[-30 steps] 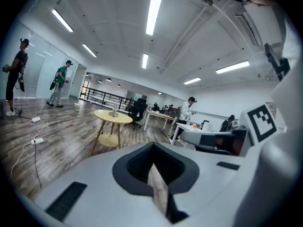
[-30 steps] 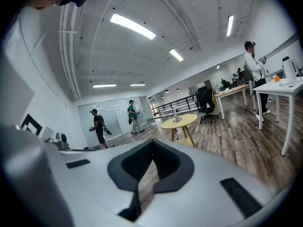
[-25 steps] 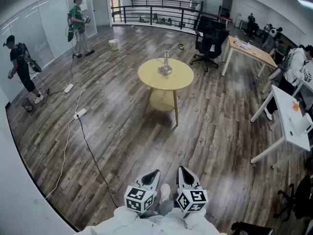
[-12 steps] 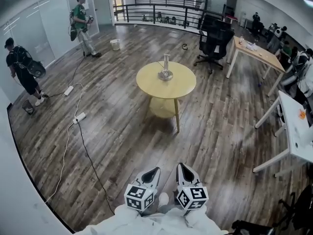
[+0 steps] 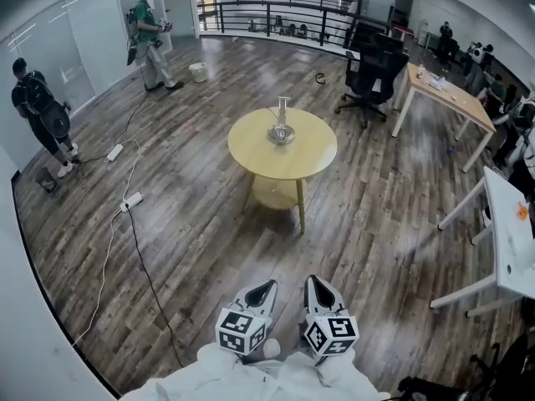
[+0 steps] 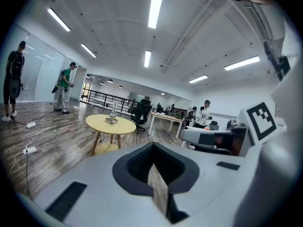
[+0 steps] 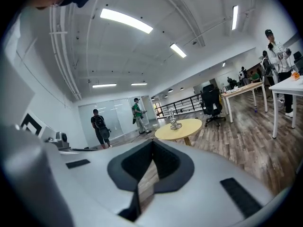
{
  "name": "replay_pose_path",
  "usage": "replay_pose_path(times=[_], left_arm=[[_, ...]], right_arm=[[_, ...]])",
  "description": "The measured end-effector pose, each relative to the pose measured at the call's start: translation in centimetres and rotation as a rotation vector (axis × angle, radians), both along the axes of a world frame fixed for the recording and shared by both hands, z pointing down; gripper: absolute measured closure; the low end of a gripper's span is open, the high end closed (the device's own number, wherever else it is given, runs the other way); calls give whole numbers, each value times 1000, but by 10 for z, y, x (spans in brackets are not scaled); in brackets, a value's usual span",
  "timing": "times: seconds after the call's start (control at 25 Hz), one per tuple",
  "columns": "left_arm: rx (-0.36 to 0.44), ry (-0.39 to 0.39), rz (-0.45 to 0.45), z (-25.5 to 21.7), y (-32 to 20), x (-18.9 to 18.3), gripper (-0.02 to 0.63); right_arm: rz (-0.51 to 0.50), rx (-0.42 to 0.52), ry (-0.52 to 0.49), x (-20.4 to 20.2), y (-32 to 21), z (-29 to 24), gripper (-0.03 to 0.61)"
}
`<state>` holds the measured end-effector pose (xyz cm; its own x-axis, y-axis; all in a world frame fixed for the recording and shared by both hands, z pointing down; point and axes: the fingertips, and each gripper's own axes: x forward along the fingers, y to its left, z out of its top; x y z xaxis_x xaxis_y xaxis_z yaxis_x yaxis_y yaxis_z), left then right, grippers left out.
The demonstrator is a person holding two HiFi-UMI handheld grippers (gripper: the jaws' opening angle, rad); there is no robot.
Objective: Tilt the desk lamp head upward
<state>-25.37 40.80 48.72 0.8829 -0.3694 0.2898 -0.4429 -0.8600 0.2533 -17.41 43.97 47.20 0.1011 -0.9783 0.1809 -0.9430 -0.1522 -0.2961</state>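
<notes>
The desk lamp (image 5: 281, 128), a small silvery thing with an upright stem on a round base, stands in the middle of a round yellow table (image 5: 251, 161) several steps ahead. It also shows far off as the lamp (image 6: 112, 116) in the left gripper view and the lamp (image 7: 174, 122) in the right gripper view. My left gripper (image 5: 266, 287) and right gripper (image 5: 316, 283) are held side by side close to my body, both shut and empty, pointing toward the table. Nothing touches the lamp.
Cables and power strips (image 5: 129, 200) trail across the wood floor at left. Two people (image 5: 38, 107) stand near the glass wall. A black office chair (image 5: 376, 65), a wooden desk (image 5: 447, 90) and a white desk (image 5: 510, 224) line the right side. A railing runs along the back.
The table has drifted slightly lower and nearer in the head view. The person at the back left has walked on. Both grippers keep their place and stay shut.
</notes>
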Motion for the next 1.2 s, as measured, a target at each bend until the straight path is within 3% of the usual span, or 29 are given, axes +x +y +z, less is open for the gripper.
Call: replay_pose_path(times=[0.4, 0.68, 1.2], left_arm=[[6, 1, -72, -3, -68, 18, 614], [15, 18, -60, 0, -113, 55, 614], [11, 23, -50, -4, -245, 112, 614]], right_arm=[[-20, 4, 13, 31, -59, -3, 566], [-12, 12, 21, 63, -104, -2, 566], [12, 10, 29, 122, -230, -7, 566]])
